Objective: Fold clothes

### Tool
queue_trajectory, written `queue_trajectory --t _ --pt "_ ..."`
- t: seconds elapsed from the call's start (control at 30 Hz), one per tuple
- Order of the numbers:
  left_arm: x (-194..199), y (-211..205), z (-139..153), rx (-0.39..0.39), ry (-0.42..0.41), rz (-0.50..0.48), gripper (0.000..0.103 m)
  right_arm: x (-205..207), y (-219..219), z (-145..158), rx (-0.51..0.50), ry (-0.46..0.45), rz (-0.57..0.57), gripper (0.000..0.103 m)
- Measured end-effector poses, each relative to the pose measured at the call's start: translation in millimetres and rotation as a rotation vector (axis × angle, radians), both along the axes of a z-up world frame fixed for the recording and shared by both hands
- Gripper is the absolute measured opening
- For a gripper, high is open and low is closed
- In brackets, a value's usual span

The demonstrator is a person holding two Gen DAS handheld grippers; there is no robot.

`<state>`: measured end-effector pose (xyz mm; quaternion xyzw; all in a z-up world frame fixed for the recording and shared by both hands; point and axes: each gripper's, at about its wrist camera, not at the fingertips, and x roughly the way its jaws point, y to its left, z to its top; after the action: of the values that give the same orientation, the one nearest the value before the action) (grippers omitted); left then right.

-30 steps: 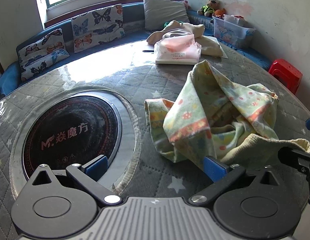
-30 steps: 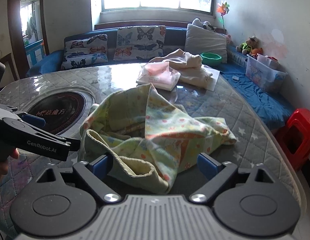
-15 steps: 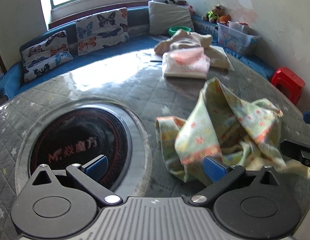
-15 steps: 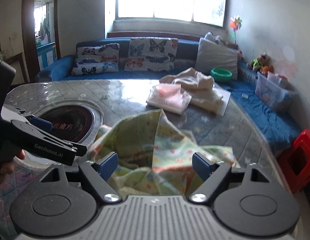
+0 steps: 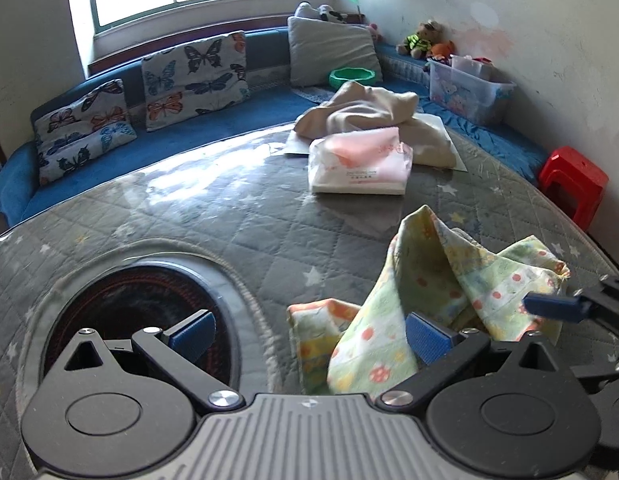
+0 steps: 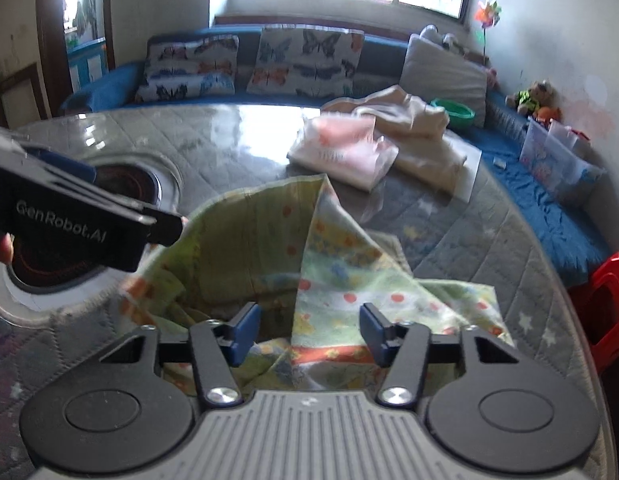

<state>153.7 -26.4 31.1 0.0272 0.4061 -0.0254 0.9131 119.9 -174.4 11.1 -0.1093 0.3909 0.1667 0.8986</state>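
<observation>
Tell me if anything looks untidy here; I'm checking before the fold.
The green patterned garment lies crumpled in a peaked heap on the quilted table, not flat. Behind it, a beige cloth sits bunched against the pink packet.

round surface (image 5: 237, 216) covered by grey quilted star-print cloth under glossy clear sheet. round dark cooktop (image 5: 129, 312) set in near left part. crumpled green-yellow patterned garment (image 5: 425, 288) on near right. white-pink folded packet (image 5: 359, 160) farther back, beige cloth heap (image 5: 369, 110) just behind, touching it, over white paper sheet (image 5: 445, 136).
</observation>
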Motion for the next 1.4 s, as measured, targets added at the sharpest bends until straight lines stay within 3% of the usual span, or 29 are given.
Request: queue_trajectory --t 0.07,0.17,0.33,0.43,0.6,0.9,1.03,1.2,1.27,1.33,1.4 --pt "4.6 -2.0 -6.4 -0.007 0.013 -0.014 0.097 3.7 -0.7 -8.3 -0.011 0.018 -0.006 0.041" --pt "5.1 -3.5 -15.7 -0.012 0.034 -0.038 0.081 2.6 -7.0 -13.2 -0.019 0.032 -0.015 0.032" --pt "-0.8 0.4 -19.9 -0.064 0.046 -0.088 0.040 -8.3 -17.8 -7.7 -0.018 0.018 -0.011 0.015" --pt "-6.2 2.1 -16.3 -0.086 0.037 -0.110 0.024 -18.0 -24.0 -2.4 -0.017 0.007 -0.018 0.008" --pt "-21.4 6.3 -10.5 -0.100 0.017 -0.148 0.012 -38.4 -36.7 6.4 -0.016 -0.013 -0.036 0.004" --pt "-46.6 15.7 -7.3 -0.110 0.001 -0.175 0.008 -71.2 -61.6 20.4 -0.026 0.000 -0.044 0.003" --pt "-50.5 16.1 -7.1 -0.111 0.000 -0.177 0.007 -58.5 -49.9 26.2 -0.027 -0.034 -0.013 0.029" --pt "-51.0 18.2 -5.7 -0.112 0.003 -0.176 0.009 -16.7 -19.2 18.0 -0.036 -0.061 0.024 0.049" --pt "-50.7 17.2 -1.4 -0.110 -0.007 -0.180 0.014 -2.0 -10.8 10.9 -0.042 -0.042 0.034 0.049" --pt "-48.7 15.1 3.0 -0.101 -0.021 -0.176 0.042 11.3 -3.1 1.3 -0.052 -0.017 0.037 0.049" --pt "-45.6 11.3 7.1 -0.088 -0.034 -0.176 0.056 16.7 0.0 -6.9 -0.074 -0.001 0.030 0.042"
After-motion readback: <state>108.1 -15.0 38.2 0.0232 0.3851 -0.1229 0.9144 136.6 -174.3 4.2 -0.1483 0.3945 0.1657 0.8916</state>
